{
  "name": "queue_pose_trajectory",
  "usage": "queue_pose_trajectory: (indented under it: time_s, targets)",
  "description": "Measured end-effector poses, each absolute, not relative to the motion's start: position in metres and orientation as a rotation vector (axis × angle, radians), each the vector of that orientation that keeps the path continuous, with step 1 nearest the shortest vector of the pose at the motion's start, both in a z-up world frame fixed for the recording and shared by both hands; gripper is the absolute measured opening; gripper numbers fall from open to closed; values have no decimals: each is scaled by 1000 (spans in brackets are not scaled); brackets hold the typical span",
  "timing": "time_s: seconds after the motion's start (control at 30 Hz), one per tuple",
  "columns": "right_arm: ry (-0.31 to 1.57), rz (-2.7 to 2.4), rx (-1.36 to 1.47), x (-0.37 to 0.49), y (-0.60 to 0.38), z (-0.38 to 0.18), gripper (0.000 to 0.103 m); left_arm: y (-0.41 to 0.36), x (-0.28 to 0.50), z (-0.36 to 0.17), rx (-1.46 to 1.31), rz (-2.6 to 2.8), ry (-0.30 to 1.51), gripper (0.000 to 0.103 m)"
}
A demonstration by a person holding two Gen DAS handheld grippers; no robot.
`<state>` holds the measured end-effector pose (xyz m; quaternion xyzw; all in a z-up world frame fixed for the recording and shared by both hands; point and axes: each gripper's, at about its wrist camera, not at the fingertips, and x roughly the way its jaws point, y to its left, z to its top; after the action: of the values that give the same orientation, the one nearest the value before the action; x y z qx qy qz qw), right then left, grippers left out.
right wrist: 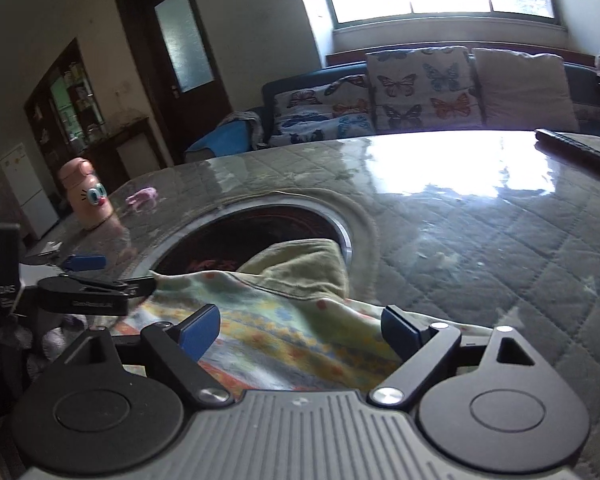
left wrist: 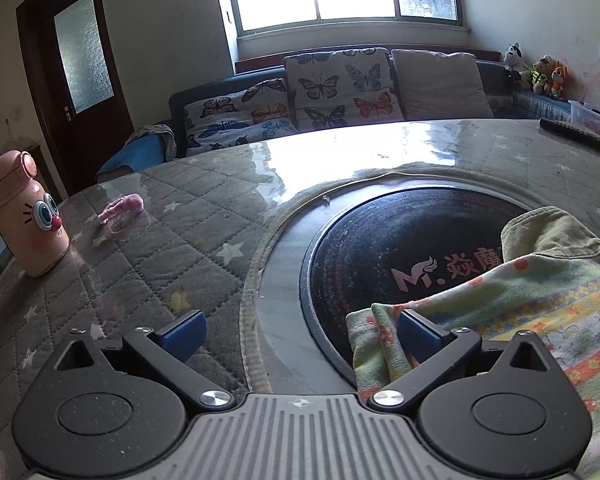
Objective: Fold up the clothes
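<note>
A small patterned garment, pale green with orange dots and coloured bands, lies over the near right part of the table and onto the dark round hotplate. My left gripper stands open at its left edge; the right blue pad touches a folded hem, the left pad is over bare quilt. In the right wrist view the same garment lies under and between the fingers of my right gripper, which is open. The left gripper shows at the left there, beside the cloth's edge.
A quilted grey table cover under clear plastic spans the table. A peach cartoon bottle and a pink small item sit at the left. A black remote lies far right. A sofa with butterfly cushions stands behind.
</note>
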<state>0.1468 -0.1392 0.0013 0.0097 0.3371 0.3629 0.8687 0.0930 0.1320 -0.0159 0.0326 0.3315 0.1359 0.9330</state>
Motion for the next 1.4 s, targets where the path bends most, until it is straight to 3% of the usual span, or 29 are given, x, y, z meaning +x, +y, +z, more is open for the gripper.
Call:
queue_pose_trajectory:
  time_s: [0.3,0.57,0.93,1.4]
  targets:
    - [759,754,-23,158,-124,-11,90,135,92,-17,48,277,678,103]
    - [677,786,-85,127,-122,6,103,130,78,-5,35,262,658,103]
    - [663,800,-265,91,-96,-15,103,122,46,-5,23,233,650,103]
    - [653,807,-224,92,-104,-23,103,135,27,-19,-56,219,664,103]
